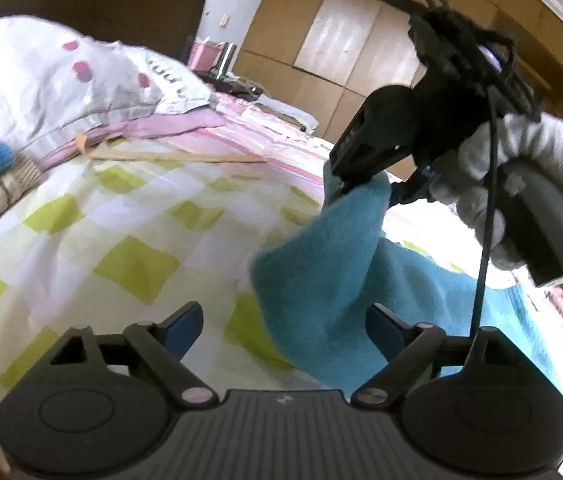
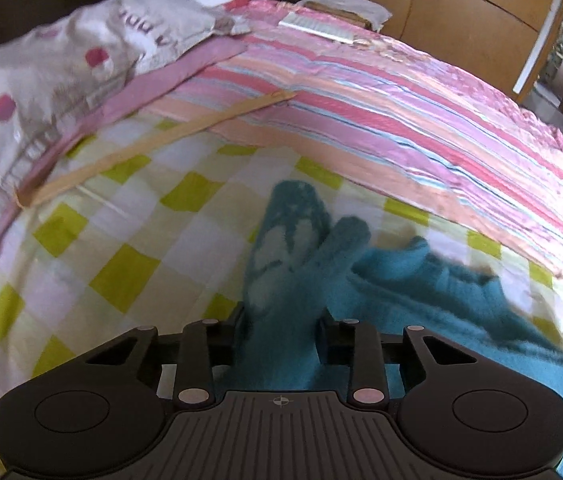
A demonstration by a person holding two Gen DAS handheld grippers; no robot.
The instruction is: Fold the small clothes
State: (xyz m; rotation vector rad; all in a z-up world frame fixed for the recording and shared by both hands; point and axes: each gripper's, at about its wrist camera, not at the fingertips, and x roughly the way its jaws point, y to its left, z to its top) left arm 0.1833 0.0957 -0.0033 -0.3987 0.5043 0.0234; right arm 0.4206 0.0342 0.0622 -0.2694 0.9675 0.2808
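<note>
On the bed, right claw (image 2: 281, 320) pinches teal cloth (image 2: 285, 344).

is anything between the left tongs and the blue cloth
Nothing visible. The left tongs stand open right at the blue cloth, whose fold hangs just ahead of them, lifted at its upper corner by the right tongs. Only checkered bedding lies around it.

Each matte black plastic gripper body (image 1: 281, 412) has a ribbed centre plate with a small crosshair mark, two round discs, silver pivot screws (image 1: 197, 394) and blue-padded fingers (image 1: 183, 326). A thin black cable (image 1: 483, 240) runs up from it. The person's hand wears a white knitted glove (image 1: 521, 152) around a grey handle (image 1: 541, 216).
</note>
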